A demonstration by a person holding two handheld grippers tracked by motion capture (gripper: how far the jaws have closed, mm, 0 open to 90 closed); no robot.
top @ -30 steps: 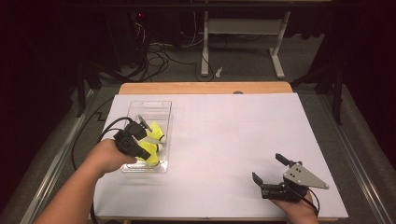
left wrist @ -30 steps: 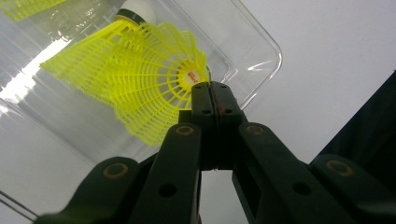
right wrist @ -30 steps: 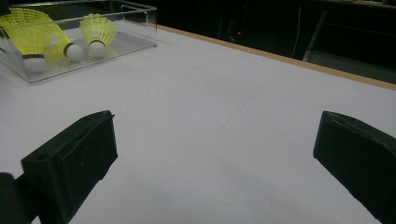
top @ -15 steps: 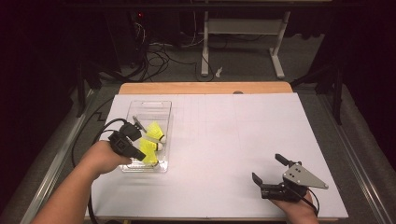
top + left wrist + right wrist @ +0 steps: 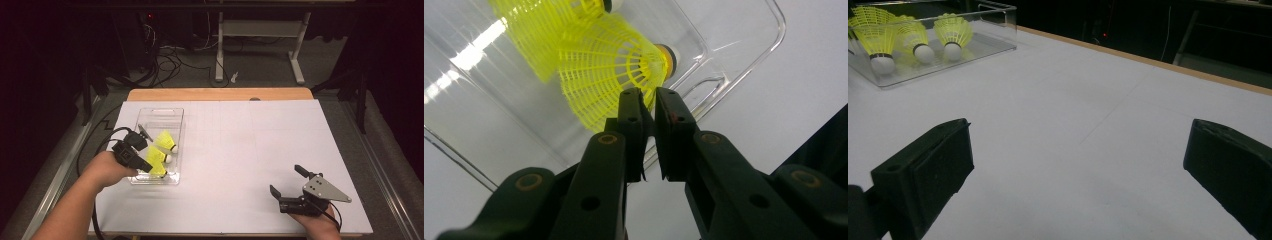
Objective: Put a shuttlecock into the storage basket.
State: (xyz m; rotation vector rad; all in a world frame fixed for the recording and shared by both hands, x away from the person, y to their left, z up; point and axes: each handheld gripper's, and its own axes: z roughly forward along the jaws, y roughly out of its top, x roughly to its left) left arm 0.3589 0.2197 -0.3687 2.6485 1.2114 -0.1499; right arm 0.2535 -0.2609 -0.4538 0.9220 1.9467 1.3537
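- My left tool (image 5: 648,100) is at the near end of the clear tray (image 5: 172,114), jaws nearly together with a thin gap; they have just been opening, and nothing is pinched between them.
- Just past its tips lies a yellow shuttlecock (image 5: 611,67); I see three in the tray, on the left of the white counter (image 5: 250,150).
- My right tool (image 5: 290,180) rests at the counter's near right, jaws wide, holding nothing.

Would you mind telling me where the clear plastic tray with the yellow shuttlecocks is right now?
In the high view, the clear tray sits on the left part of the white table, the left gripper at its near end; three yellow shuttlecocks lie inside.
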